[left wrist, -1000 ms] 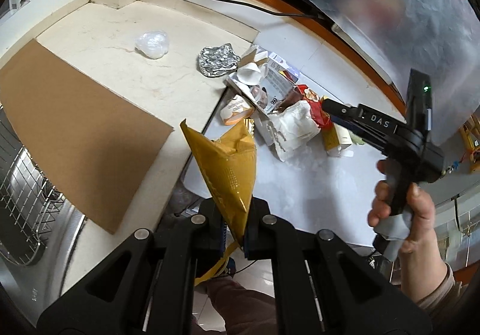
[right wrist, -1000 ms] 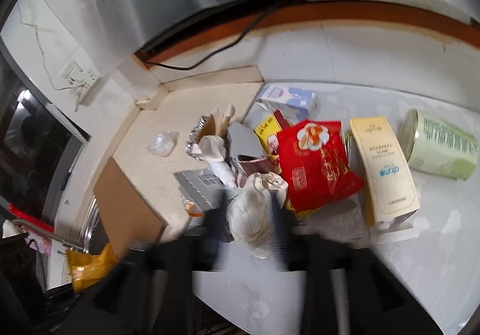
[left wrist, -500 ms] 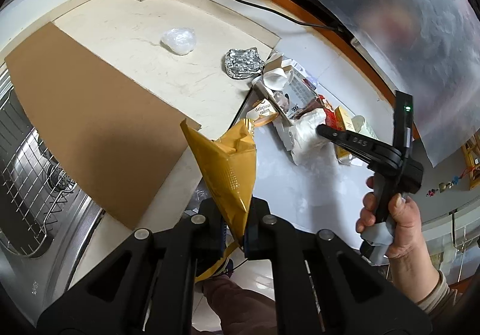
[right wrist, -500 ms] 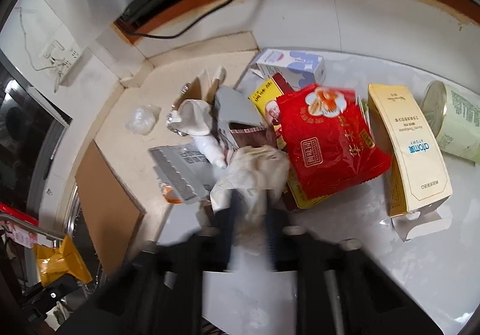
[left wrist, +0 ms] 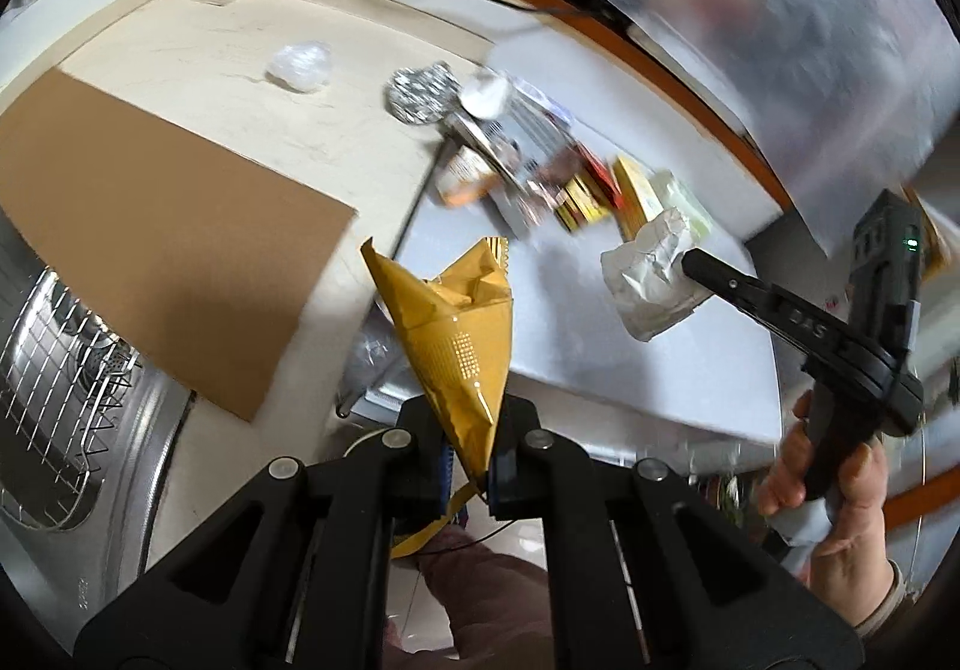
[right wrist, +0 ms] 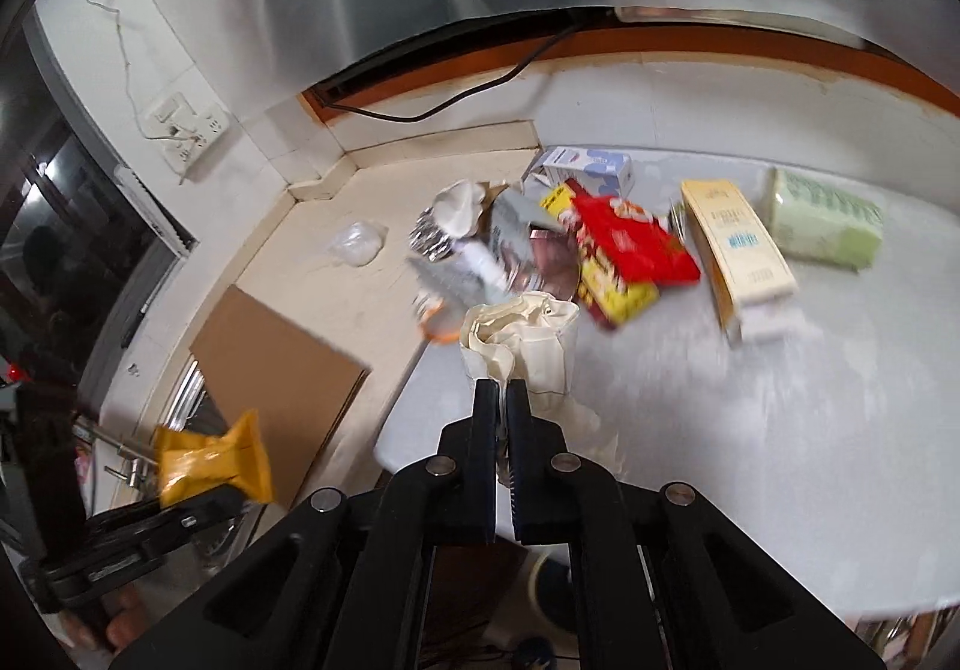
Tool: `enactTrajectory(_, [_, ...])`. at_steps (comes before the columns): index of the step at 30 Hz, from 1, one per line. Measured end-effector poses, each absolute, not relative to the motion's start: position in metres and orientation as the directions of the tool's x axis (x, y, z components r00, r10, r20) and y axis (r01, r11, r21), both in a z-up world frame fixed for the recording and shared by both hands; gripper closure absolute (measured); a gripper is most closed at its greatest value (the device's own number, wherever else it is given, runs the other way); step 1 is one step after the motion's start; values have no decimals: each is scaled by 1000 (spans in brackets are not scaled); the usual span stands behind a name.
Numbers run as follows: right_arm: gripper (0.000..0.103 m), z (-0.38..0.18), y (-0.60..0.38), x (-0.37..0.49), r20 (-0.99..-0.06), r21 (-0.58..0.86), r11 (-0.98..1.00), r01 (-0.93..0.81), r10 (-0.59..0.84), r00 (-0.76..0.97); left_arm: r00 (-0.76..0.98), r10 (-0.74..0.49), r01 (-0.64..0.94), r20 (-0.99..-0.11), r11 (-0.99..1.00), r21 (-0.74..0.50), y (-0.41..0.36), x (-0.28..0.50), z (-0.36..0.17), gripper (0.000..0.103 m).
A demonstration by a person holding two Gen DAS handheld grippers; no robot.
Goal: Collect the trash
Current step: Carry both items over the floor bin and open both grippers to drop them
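Observation:
My left gripper [left wrist: 469, 439] is shut on a yellow snack bag [left wrist: 456, 334] and holds it up off the counter edge; the bag also shows in the right wrist view [right wrist: 210, 454]. My right gripper [right wrist: 503, 391] is shut on a crumpled white paper bag [right wrist: 522, 340] and holds it lifted above the white table [right wrist: 780, 430]; the bag also shows in the left wrist view [left wrist: 651, 274]. A trash pile stays on the table: a red packet [right wrist: 630, 244], a yellow box [right wrist: 738, 250], a green pack [right wrist: 828, 220], a milk carton [right wrist: 591, 169].
A foil ball [left wrist: 420, 91] and a clear plastic wad [left wrist: 300, 64] lie on the beige counter [left wrist: 198, 58]. A brown cardboard sheet [left wrist: 138, 226] covers the counter's left. A wire rack in a sink [left wrist: 54, 388] is at the far left. A black cable [right wrist: 456, 100] runs along the window sill.
My right gripper has closed on the white paper bag and lifted it back away from the pile. My left gripper keeps the yellow bag and has drifted back.

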State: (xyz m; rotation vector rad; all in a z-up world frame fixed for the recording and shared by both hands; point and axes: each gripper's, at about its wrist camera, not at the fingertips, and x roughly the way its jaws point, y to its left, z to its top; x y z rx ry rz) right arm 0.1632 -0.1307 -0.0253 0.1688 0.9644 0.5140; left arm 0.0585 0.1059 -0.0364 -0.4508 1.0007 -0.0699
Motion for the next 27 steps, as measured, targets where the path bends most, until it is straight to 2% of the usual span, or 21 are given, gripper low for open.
enactTrajectory(6, [100, -41, -143, 82, -752, 368, 884, -289, 466, 465, 471, -322, -41, -821, 922, -385, 76, 42, -62, 98])
enactTrajectory(12, [100, -94, -151, 26, -816, 367, 904, -221, 427, 391, 384, -353, 17, -853, 926, -376, 44, 27, -103, 98])
enactTrajectory(18, [100, -181, -162, 2, -868, 383, 912, -144, 409, 282, 294, -340, 18, -893, 936, -351, 12, 19, -175, 98])
enactTrajectory(22, [99, -256, -170, 0, -894, 383, 919, -90, 393, 215, 222, -280, 16, -934, 959, -284, -12, 15, -245, 98])
enactTrajectory(27, [99, -347, -179, 0, -910, 384, 921, -59, 388, 148, 152, -249, -35, -957, 966, -257, -22, 14, -333, 98])
